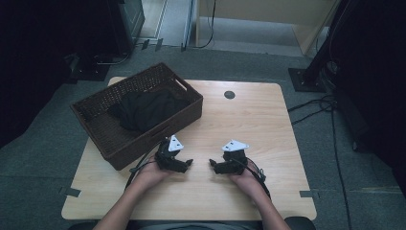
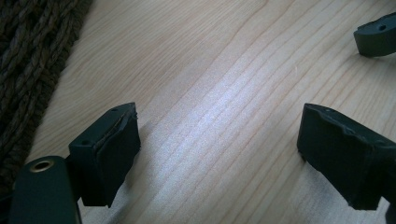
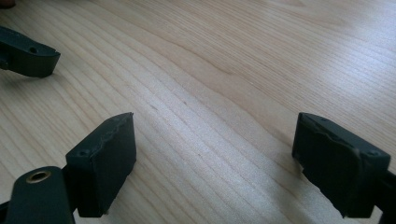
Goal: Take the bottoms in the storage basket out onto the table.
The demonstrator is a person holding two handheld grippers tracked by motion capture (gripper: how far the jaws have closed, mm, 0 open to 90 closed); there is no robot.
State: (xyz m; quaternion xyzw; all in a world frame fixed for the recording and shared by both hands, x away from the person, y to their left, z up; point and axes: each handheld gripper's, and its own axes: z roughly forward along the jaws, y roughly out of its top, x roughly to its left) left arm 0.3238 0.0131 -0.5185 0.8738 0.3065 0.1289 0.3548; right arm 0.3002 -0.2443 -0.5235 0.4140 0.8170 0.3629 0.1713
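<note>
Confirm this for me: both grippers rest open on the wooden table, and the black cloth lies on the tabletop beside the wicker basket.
Not quite. The black cloth lies inside the wicker basket, not on the tabletop beside it; the high view shows this. The rest holds: the left gripper and the right gripper both rest open on the wooden table, with nothing between their jaws.

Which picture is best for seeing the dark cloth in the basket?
The high view. It looks down into the brown wicker basket, so the whole black cloth shows, bunched inside. The left gripper view catches just the basket's woven wall at its left edge, not the cloth. The right gripper view has bare wooden table.
</note>
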